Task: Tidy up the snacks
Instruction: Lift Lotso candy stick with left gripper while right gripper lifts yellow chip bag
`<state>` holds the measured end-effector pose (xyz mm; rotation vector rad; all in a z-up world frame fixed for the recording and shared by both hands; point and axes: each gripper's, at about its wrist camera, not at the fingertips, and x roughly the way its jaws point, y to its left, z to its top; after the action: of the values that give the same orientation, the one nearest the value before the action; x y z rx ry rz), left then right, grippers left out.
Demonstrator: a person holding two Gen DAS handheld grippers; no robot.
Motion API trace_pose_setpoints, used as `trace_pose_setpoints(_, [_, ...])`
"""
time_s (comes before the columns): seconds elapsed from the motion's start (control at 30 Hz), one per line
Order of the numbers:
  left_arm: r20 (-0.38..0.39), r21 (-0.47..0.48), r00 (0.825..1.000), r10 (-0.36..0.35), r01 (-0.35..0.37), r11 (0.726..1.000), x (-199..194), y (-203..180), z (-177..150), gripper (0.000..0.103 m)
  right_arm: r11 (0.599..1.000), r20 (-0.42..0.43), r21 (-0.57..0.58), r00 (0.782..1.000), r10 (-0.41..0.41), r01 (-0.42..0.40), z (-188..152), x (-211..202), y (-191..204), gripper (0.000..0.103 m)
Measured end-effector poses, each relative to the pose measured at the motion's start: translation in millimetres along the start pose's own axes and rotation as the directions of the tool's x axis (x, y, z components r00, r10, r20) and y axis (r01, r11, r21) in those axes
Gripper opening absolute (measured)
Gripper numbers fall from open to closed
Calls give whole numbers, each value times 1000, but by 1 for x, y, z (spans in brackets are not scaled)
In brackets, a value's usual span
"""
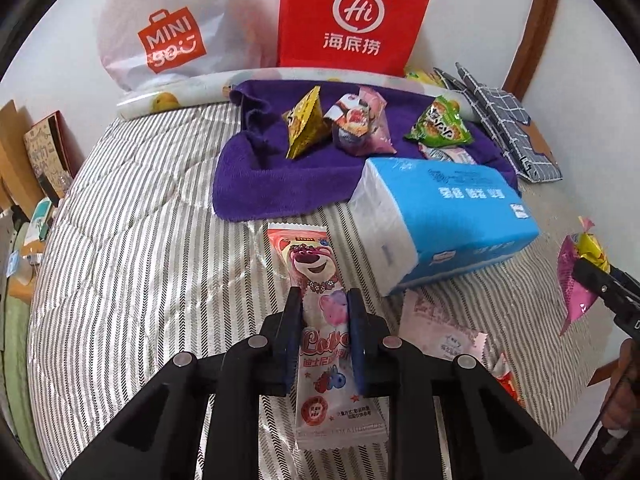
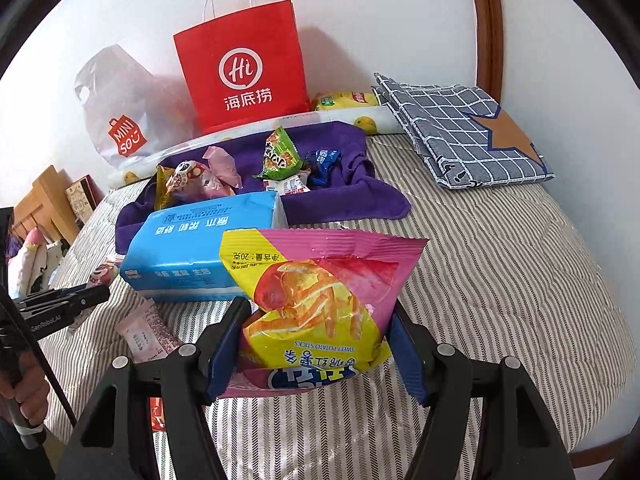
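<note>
The pink bear candy packet [image 1: 318,320] sat clamped between the two pads of the left tongs [image 1: 324,340], gripped across its middle so that the bear end stuck out forward and the printed end hung back toward the handle. Held that way it was clear of the striped bed cover [image 1: 140,240], probably so it could be carried to the heap without dragging. The sweet potato sticks bag [image 2: 320,300] was pinched in the right tongs [image 2: 320,354], the pads closed on its lower part and the puffy upper part standing above them; the wide grip seemed to suit a soft, air-filled bag that would crumple if squeezed hard.

Taking the blue tissue pack [image 1: 444,224] as the landmark: both held snacks were on the near side of it, the candy packet to its left and the sticks bag to its right. Behind the tissue pack lay the purple towel [image 1: 256,176], and on the towel stood a yellow pouch [image 1: 306,120], a pink wrapped snack [image 1: 360,120] and a green packet [image 1: 440,124], apparently the gathering spot. Beyond the towel a red paper bag [image 1: 352,12] and a white shopping bag [image 1: 168,28] leaned on the wall. In front of the tissue pack, on the bed, a pale pink sachet [image 1: 440,332] waited unsorted.
</note>
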<state>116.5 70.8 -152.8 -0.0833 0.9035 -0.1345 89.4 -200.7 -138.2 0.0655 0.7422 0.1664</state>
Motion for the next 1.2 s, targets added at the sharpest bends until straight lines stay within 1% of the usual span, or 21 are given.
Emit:
trace_pose_setpoints(0.33, [24, 0, 1000, -18, 18, 1000, -11, -4, 5, 22, 1000, 25, -4, 1000, -3, 3, 3, -7, 0, 65])
trace_pose_setpoints(1.2, [57, 16, 998, -24, 23, 1000, -28, -12, 6, 22, 1000, 58, -30, 998, 2, 0, 8, -17, 7, 65])
